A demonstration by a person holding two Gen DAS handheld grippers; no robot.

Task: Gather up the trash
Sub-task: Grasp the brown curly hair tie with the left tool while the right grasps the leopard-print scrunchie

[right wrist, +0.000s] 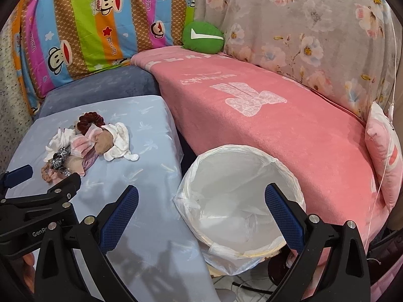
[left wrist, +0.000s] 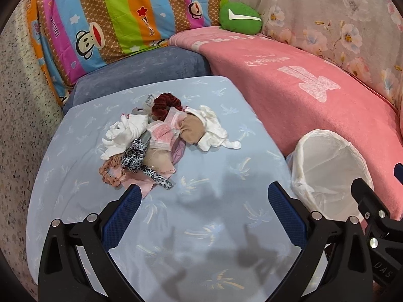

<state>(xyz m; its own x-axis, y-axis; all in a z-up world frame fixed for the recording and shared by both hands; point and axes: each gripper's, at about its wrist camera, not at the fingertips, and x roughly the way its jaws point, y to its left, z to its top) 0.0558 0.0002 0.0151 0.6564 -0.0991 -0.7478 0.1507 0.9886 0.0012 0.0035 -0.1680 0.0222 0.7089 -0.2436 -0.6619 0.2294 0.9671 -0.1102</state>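
Note:
A heap of small items lies on the light blue cloth-covered table: white crumpled tissues, pink packets, a dark red scrunchie, leopard-print bands and beige cloth. My left gripper is open and empty just in front of the heap. The white-lined trash bin stands to the right of the table. My right gripper is open and empty, over the bin's near-left rim. The heap also shows in the right wrist view.
A pink blanket covers the sofa seat behind the bin. A green cushion, a striped monkey-print pillow and a floral cover are at the back. A blue cushion sits behind the table.

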